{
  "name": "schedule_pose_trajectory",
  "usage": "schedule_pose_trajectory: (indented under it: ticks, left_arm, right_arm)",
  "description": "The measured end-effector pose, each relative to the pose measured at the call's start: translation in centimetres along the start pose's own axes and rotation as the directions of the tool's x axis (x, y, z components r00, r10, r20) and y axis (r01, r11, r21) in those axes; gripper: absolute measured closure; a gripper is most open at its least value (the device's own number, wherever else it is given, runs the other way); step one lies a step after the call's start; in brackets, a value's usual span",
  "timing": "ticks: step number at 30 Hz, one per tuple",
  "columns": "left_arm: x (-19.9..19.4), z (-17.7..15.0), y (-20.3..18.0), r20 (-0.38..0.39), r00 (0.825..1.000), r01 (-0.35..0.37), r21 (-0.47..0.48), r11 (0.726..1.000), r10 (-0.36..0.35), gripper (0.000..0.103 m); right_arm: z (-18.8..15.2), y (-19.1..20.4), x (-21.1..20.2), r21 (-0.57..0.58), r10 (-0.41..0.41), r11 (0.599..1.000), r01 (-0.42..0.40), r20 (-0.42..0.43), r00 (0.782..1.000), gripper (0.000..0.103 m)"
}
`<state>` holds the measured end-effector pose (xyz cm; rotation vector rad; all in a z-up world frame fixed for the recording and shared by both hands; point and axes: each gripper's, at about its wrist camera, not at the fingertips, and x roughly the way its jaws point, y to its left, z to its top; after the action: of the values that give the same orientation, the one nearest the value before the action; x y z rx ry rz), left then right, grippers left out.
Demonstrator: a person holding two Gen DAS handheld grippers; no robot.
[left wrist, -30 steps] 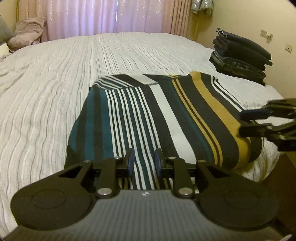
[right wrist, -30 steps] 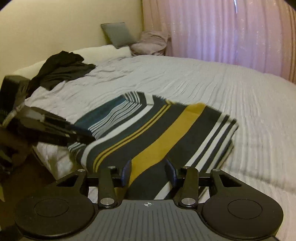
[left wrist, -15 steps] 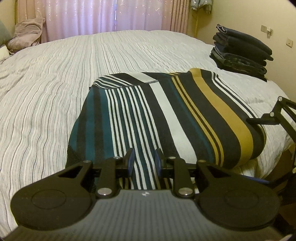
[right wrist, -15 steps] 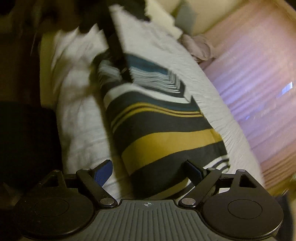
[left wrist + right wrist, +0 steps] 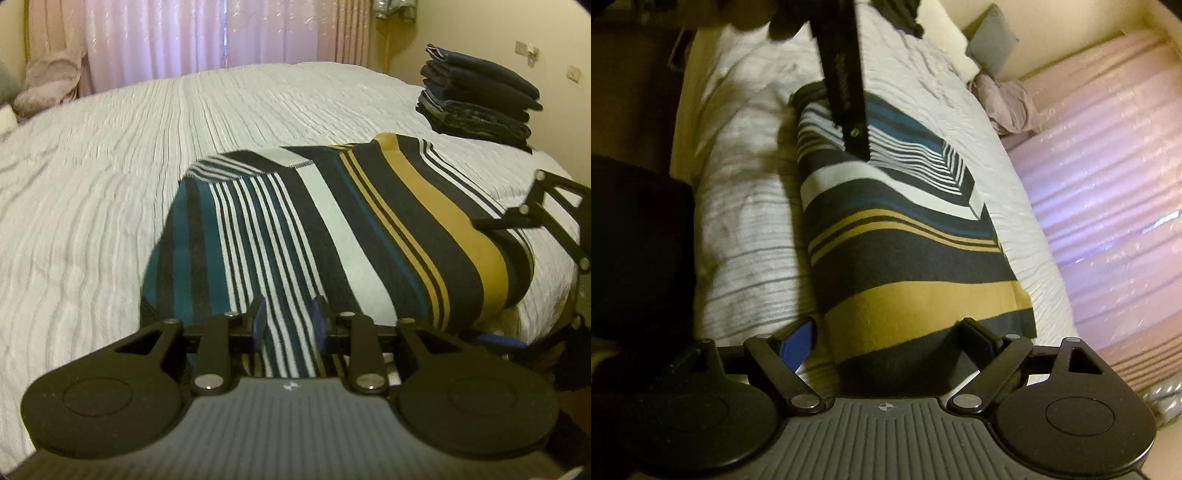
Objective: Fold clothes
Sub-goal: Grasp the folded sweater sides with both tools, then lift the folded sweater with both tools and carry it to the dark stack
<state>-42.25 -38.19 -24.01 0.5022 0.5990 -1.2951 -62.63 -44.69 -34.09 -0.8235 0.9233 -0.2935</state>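
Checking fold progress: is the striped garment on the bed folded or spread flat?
Folded. The striped garment lies as a compact block on the bed, with a stitched hem turned over its far end.

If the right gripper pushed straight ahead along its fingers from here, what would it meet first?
Most likely the striped garment: the right gripper stands open with the garment's near folded end already between its fingers, pads not pressing. Depth is hard to judge through the fisheye.

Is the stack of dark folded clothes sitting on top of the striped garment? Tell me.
No, the stack of dark folded clothes rests on the white bedspread, well beyond the striped garment.
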Motion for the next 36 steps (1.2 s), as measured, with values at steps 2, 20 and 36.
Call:
schedule_pose_trajectory:
  ticks: [2, 20, 36]
  left_arm:
    - [-1.0, -0.3, -0.3, 0.031, 0.999, -0.032, 0.086, 0.996, 0.030, 0.045]
    - [2.2, -6.1, -8.1, 0.227, 0.949, -0.297, 0.873, 0.386, 0.218, 0.052]
    - [1.3, -3.9, -6.9, 0.142, 0.979, -0.196, 0.842, 0.503, 0.144, 0.081]
  right_arm:
    - [-0.4, 0.2, 0.4, -0.043, -0.014, 0.999, 0.014, -0.009, 1.000, 0.017]
    - [-1.1, -3.7, -1.2, 0.071, -0.024, 0.997, 0.020, 0.056, 0.998, 0.048]
    - [0.2, 2.3, 2.2, -0.130, -0.246, 0.962, 0.242, -0.012, 0.969, 0.030]
